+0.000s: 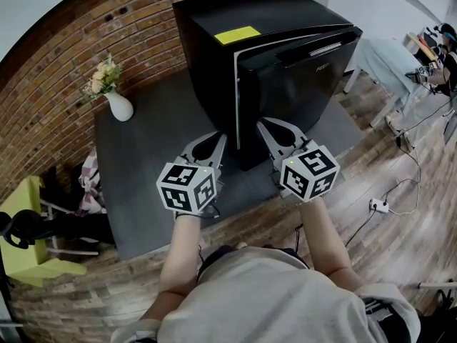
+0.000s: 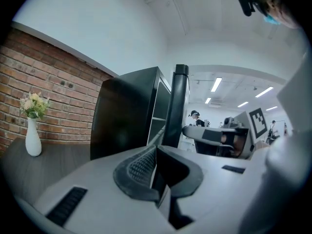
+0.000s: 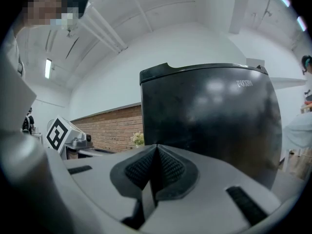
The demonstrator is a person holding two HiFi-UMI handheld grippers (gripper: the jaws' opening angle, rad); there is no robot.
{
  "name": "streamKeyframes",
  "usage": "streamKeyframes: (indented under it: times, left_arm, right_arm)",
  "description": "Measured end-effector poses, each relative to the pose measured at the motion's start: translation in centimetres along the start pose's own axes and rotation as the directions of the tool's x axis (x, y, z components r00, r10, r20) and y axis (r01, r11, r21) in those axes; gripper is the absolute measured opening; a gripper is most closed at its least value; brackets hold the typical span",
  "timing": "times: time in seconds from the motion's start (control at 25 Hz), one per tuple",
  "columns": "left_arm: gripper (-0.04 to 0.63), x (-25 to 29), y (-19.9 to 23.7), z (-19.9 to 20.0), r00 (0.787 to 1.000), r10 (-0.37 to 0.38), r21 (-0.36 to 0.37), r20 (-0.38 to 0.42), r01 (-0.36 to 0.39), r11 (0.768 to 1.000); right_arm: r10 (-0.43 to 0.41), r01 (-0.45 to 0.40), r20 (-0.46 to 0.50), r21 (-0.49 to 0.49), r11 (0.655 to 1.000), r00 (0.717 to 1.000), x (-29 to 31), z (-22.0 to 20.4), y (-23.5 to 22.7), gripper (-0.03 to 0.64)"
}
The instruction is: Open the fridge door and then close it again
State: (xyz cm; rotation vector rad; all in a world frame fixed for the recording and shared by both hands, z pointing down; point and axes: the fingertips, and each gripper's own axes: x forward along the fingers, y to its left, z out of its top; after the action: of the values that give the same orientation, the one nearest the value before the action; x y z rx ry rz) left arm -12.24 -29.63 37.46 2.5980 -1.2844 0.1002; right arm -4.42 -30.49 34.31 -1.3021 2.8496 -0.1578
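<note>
Fridge door [image 1: 300, 84] stands slightly ajar on the black fridge [image 1: 207, 41], set far back on a grey platform [image 1: 143, 170], with a vase of flowers [image 1: 114, 95] to its left. I hold the left tongs [image 1: 218, 138] and right tongs [image 1: 263, 125] near its front, either side of the door's open edge. Both tongs are pinched shut and empty.

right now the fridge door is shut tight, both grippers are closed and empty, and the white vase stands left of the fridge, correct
Not quite. The fridge door is ajar, not shut tight: the head view shows a gap along its edge. The rest holds: the left gripper and right gripper are closed and empty, and the white vase stands left of the fridge.
</note>
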Motion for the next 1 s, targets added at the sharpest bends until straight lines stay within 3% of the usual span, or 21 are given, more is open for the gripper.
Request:
streamKeyframes:
  times: [1.0]
  left_arm:
    - [0.008, 0.6, 2.4, 1.1, 1.0, 0.0, -0.012, 0.028, 0.001, 1.0]
  right_arm:
    - [-0.001, 0.001, 0.002, 0.006, 1.0, 1.0, 3.9, -0.1, -0.8, 0.0]
